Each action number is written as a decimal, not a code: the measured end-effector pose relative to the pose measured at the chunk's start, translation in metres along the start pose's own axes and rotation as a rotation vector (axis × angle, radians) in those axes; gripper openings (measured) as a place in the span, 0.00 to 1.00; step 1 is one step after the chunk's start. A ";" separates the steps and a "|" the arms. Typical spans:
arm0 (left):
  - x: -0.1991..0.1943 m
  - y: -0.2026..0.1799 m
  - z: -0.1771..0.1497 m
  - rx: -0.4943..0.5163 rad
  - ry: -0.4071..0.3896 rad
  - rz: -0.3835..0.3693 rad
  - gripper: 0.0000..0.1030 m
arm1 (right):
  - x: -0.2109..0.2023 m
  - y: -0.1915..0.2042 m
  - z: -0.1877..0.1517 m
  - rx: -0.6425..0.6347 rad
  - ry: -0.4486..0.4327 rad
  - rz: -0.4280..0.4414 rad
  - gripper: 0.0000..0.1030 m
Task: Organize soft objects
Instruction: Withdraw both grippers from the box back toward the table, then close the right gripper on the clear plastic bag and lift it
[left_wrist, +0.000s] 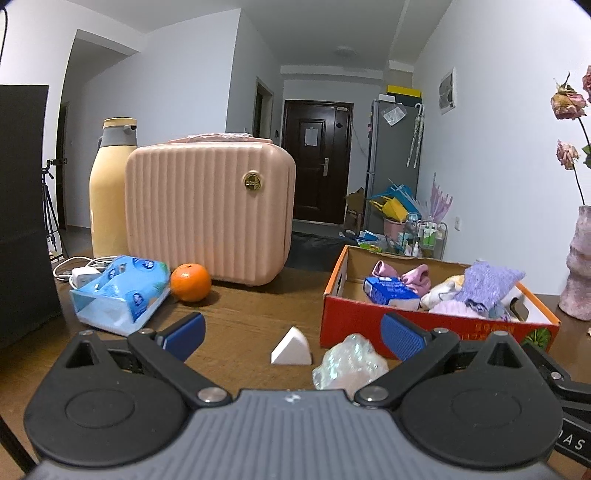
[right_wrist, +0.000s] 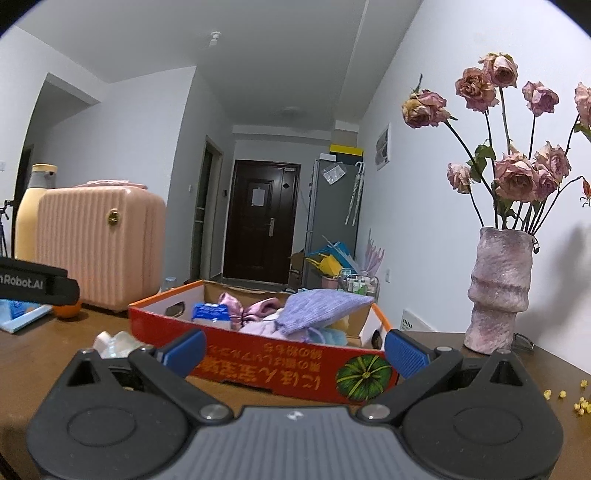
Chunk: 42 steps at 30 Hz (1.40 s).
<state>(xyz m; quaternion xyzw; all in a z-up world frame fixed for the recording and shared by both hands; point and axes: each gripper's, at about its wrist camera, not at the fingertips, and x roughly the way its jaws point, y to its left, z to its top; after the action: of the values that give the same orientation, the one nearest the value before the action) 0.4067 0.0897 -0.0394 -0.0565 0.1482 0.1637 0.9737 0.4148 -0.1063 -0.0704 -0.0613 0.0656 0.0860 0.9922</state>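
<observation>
Left gripper (left_wrist: 291, 332): released, nothing held.
White wedge (left_wrist: 290, 347): seen lower centre, between the fingers.
Right gripper (right_wrist: 293, 347): released, faced toward red box (right_wrist: 280, 373).

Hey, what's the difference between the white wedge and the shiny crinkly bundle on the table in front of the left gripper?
The white wedge is matte, smooth and sharp-edged; the shiny bundle is iridescent, crumpled and shapeless. The wedge looks smaller and lies centred between the open left gripper's fingers; the bundle sits nearer the right finger, close to the red box. Both rest on the table, outside the box.
</observation>
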 end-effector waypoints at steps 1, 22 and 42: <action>-0.004 0.002 -0.002 0.003 0.001 -0.003 1.00 | -0.003 0.002 0.000 -0.001 0.002 0.003 1.00; -0.013 0.072 -0.005 0.043 0.054 -0.005 1.00 | 0.012 0.078 -0.004 -0.032 0.160 0.126 1.00; 0.022 0.141 0.001 0.036 0.103 0.035 1.00 | 0.088 0.125 0.000 0.075 0.358 0.207 1.00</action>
<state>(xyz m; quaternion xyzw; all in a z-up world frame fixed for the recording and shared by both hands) 0.3799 0.2287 -0.0537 -0.0446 0.2020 0.1749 0.9626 0.4783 0.0300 -0.0966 -0.0317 0.2501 0.1729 0.9521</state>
